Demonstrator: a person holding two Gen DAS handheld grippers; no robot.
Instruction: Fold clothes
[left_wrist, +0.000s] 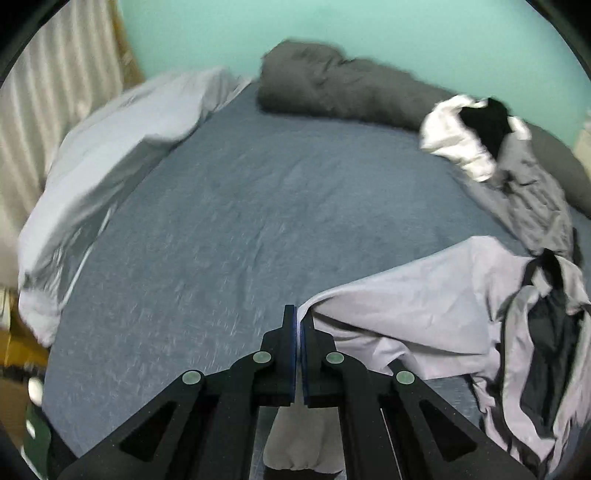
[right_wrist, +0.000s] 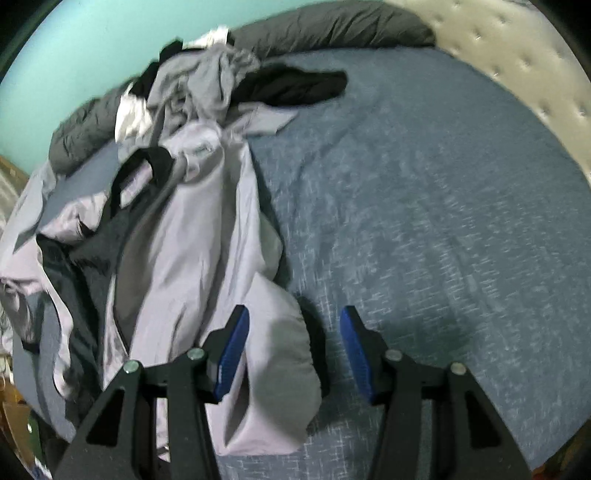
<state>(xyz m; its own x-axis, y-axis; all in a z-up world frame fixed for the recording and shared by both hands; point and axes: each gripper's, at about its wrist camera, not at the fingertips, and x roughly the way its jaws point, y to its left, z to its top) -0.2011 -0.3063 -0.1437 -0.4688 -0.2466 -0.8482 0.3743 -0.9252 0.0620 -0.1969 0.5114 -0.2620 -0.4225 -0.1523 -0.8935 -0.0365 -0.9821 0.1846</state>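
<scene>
- Left claw (left_wrist: 298, 314) is pressed together on an edge of the pale lilac garment (left_wrist: 413, 317), with thin cloth pinched between its blue pads and more of it hanging below the jaws.
- Right claw (right_wrist: 293, 325) stands apart, its pads on either side of a rounded fold of the same pale cloth (right_wrist: 280, 354) but not pressing it (no grip there yet, as I judge).
- From the right claw the garment's long axis runs up and away to the left toward the heap, so the right claw is the nearer 1 to this loose end.
- Blue sheet (left_wrist: 229, 229) on the bed looks matte and finely creased; the lilac cloth is smooth, light and limp.
- Farther off lies a heap of unfolded clothes (right_wrist: 199, 85) in grey, black and white, all crumpled.
- Beyond that, a dark grey rolled duvet (left_wrist: 332, 85) lies along the turquoise wall (left_wrist: 332, 22).
</scene>
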